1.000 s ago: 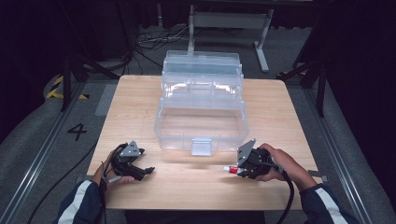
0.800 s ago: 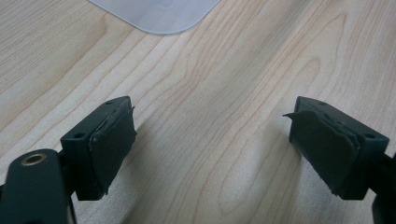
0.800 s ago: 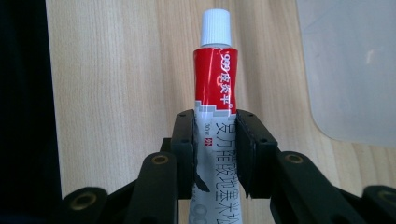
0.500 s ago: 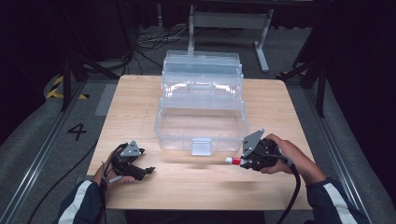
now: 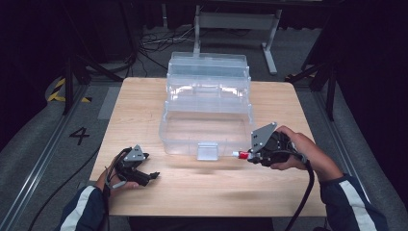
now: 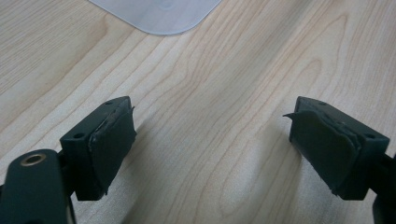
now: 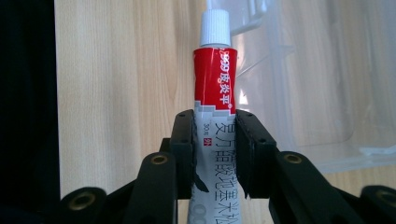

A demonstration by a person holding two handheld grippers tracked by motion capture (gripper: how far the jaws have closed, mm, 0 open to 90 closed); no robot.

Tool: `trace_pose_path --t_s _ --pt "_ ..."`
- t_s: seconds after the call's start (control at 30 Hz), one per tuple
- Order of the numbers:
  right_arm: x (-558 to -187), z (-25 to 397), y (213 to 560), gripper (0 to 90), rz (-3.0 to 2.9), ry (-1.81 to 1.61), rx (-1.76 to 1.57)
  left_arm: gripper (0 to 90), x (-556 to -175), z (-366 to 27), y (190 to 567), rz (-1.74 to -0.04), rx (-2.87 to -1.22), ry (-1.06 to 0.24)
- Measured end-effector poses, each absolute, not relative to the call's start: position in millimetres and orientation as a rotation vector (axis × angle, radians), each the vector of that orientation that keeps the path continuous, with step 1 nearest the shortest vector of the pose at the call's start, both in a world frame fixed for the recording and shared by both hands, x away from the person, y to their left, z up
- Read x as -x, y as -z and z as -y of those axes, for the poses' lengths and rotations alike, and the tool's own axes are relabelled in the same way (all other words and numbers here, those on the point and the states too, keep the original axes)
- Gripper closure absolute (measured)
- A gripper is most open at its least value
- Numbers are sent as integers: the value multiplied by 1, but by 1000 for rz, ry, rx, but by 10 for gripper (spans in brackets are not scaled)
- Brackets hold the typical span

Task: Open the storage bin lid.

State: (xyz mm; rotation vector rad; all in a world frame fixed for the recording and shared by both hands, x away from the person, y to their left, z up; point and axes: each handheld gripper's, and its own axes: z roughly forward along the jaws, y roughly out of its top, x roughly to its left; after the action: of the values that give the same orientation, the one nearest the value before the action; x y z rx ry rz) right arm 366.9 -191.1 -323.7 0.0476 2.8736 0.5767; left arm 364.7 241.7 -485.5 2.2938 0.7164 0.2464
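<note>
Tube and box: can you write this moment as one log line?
right gripper: shut on tube | left gripper: open, over table | box: open

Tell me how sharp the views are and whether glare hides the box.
High view: soft overall, dark surround, pale glare on the clear box. Right gripper view: tube sharp, its print readable, box behind slightly hazy. Left gripper view: wood grain crisp, soft shadows under the open left gripper.

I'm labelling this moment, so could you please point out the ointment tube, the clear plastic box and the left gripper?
ointment tube point(image 7: 214, 79), right gripper view, red band.
clear plastic box point(image 5: 208, 131), high view, front wall.
left gripper point(image 6: 210, 135), left gripper view, midway between its open jaws.
</note>
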Motion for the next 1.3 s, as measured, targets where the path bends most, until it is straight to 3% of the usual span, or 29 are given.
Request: trace_pose_path --t_s 0.8,1.3 --pt "-413 171 276 706 -2745 -585 -99 144 -365 -242 485 -717 -2293 -246" --pt "-448 152 278 706 -2744 -587 -145 144 -365 -242 486 -716 -2294 -246"
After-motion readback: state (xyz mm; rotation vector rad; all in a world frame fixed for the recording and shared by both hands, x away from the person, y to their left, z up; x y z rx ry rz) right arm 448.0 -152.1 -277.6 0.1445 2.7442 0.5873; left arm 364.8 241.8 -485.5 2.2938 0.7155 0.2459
